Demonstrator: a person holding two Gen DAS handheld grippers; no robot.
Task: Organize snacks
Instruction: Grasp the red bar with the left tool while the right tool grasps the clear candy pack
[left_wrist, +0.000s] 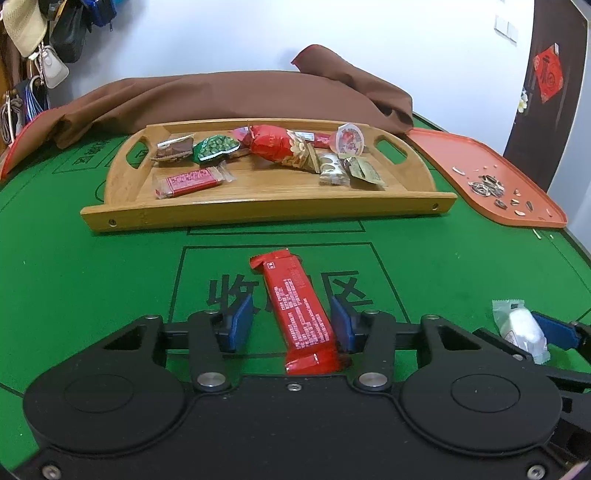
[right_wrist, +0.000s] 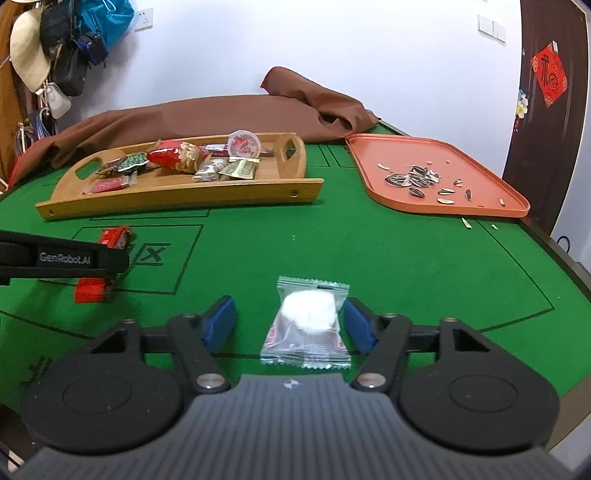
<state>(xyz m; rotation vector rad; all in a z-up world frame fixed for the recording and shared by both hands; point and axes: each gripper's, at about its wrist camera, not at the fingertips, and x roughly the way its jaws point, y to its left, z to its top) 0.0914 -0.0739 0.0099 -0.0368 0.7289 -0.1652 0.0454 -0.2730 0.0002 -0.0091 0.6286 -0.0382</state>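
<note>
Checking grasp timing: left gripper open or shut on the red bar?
Open. The left gripper straddles the red bar, which lies on the green table; a clear gap shows beside the left pad, the right looks close.

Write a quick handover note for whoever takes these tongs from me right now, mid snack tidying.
Left tongs: open, straddling the red bar on the green table; not gripped.
Right tongs: open around the white sweet in clear wrapper, right pad close to it; not gripped.
Done: several snacks already lie in the wooden tray.
Left: likely grasp both, move them to the tray. Orange tray holds seed shells.
</note>
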